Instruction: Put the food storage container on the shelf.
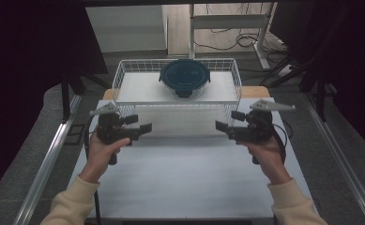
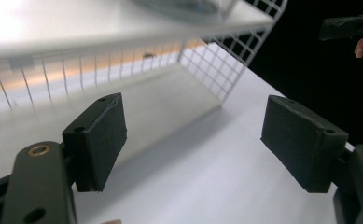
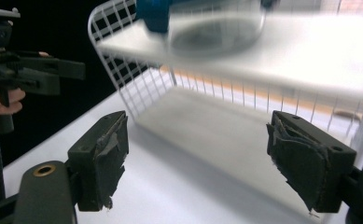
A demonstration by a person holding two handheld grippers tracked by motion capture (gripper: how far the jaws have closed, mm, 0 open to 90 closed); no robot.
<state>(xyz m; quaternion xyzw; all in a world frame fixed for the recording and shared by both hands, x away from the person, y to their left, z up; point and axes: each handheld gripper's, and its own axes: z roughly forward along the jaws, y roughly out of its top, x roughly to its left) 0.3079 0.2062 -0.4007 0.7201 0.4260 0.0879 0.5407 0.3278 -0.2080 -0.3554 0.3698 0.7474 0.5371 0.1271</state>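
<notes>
Glass container (image 1: 185,79) with dark blue clip-on lid sits on upper shelf of white wire rack (image 1: 119,75), at 12 o'clock on table (image 1: 180,183). Left claw (image 1: 145,128) at 9 o'clock, right claw (image 1: 221,125) at 3 o'clock, both spread wide, holding nothing, near rack front. Container likely heavy, rigid, smooth, breakable. Best hold judged: one claw each side, under lid rim or on its side clips.
</notes>
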